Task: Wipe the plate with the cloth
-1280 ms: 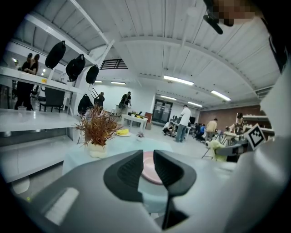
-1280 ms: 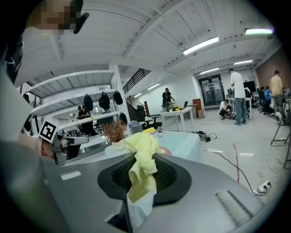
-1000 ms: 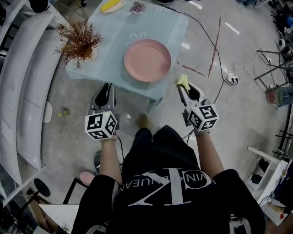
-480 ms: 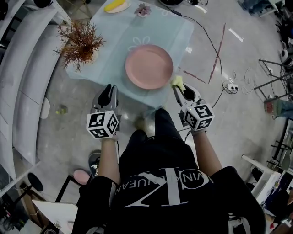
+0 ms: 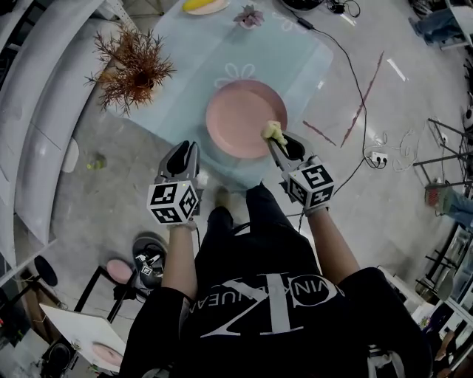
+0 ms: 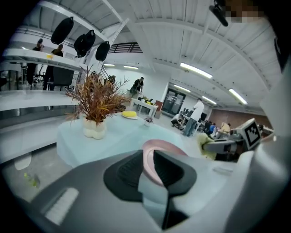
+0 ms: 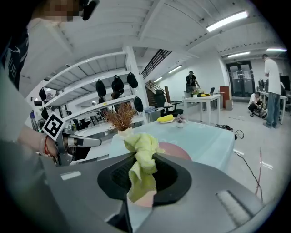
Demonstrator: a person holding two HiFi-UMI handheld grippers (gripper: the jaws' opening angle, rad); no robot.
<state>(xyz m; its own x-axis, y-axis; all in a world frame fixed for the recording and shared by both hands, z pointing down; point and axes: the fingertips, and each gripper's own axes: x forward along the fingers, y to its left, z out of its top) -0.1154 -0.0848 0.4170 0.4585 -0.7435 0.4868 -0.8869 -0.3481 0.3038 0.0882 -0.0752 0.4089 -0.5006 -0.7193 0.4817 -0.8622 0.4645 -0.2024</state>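
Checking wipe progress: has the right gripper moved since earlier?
Yes. The right gripper, holding the yellow cloth, moved from beside the pink plate to over its rim.

The right hand-held gripper [image 5: 278, 142] holds a yellow cloth [image 5: 273, 132] over, perhaps touching, the pink plate [image 5: 238, 117].

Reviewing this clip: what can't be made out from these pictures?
- Whether the crumpled yellow-green cloth touches the round pink plate: head view, too small; right gripper view, the body of the right tool hides the plate's near part.
- The plate's near edge: left gripper view, behind the left tool.
- What the yellow object at the table's far end is: head view, cut by the top edge; gripper views, too small.
- Dirt on the plate: too small.
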